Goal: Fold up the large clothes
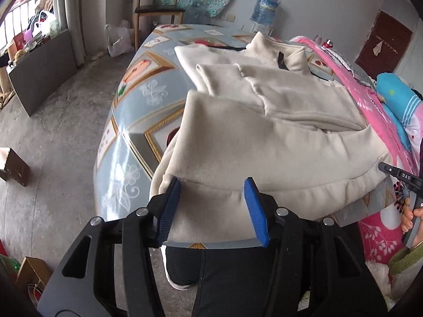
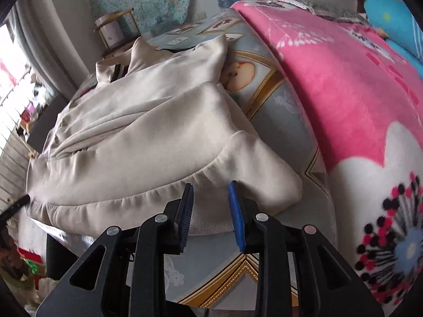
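Both tongs, left [image 1: 212,206] and right [image 2: 210,208], gape at the sweater's [image 1: 264,137] hem on the bench's [image 1: 137,84] near edge; you should grip both layers evenly.

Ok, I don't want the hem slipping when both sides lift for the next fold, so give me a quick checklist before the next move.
1. Left gripper open around the hem of the cream jacket: ok, fingers apart with cloth between.
2. Right gripper open at the same hem: ok, though its gap is narrower.
3. Either gripper already clamping the cloth: not ok, neither has closed.
4. Sleeves folded in over the jacket body: ok.
5. Hem lying on the table: not ok, it hangs over the near edge.
6. Pink blanket apart from the jacket: ok in the right wrist view.
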Demonstrator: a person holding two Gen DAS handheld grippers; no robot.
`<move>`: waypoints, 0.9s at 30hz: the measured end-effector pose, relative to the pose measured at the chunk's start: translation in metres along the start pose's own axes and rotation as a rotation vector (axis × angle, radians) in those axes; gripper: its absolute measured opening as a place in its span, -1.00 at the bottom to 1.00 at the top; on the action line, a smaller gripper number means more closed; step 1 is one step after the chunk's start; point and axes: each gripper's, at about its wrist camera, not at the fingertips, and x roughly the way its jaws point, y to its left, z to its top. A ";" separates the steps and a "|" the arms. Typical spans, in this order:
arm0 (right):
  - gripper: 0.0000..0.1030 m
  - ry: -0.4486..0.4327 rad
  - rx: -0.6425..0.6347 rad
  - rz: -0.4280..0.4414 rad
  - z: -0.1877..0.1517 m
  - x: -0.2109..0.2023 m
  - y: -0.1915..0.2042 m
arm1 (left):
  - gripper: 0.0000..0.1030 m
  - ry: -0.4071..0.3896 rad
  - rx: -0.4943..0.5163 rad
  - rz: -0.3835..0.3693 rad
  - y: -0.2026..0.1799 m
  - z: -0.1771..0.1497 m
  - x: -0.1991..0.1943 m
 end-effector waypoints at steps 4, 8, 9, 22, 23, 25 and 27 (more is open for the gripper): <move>0.08 -0.025 0.025 0.126 0.035 -0.023 0.011 | 0.08 -0.049 0.038 0.017 -0.008 0.031 -0.018; 0.25 -0.028 -0.019 0.194 0.084 -0.031 0.038 | 0.26 -0.066 0.070 0.012 -0.020 0.087 -0.021; 0.27 -0.025 -0.035 0.205 0.100 -0.029 0.047 | 0.29 -0.061 0.075 0.016 -0.025 0.103 -0.017; 0.32 0.155 -0.195 0.072 0.280 0.123 0.157 | 0.40 0.122 0.031 -0.058 -0.106 0.289 0.159; 0.32 0.172 -0.189 0.061 0.289 0.135 0.159 | 0.40 0.143 0.016 -0.055 -0.111 0.297 0.176; 0.32 0.215 -0.187 0.026 0.305 0.161 0.163 | 0.40 0.169 0.001 -0.044 -0.119 0.307 0.199; 0.32 0.256 -0.178 -0.005 0.315 0.180 0.164 | 0.40 0.184 -0.032 -0.009 -0.118 0.311 0.216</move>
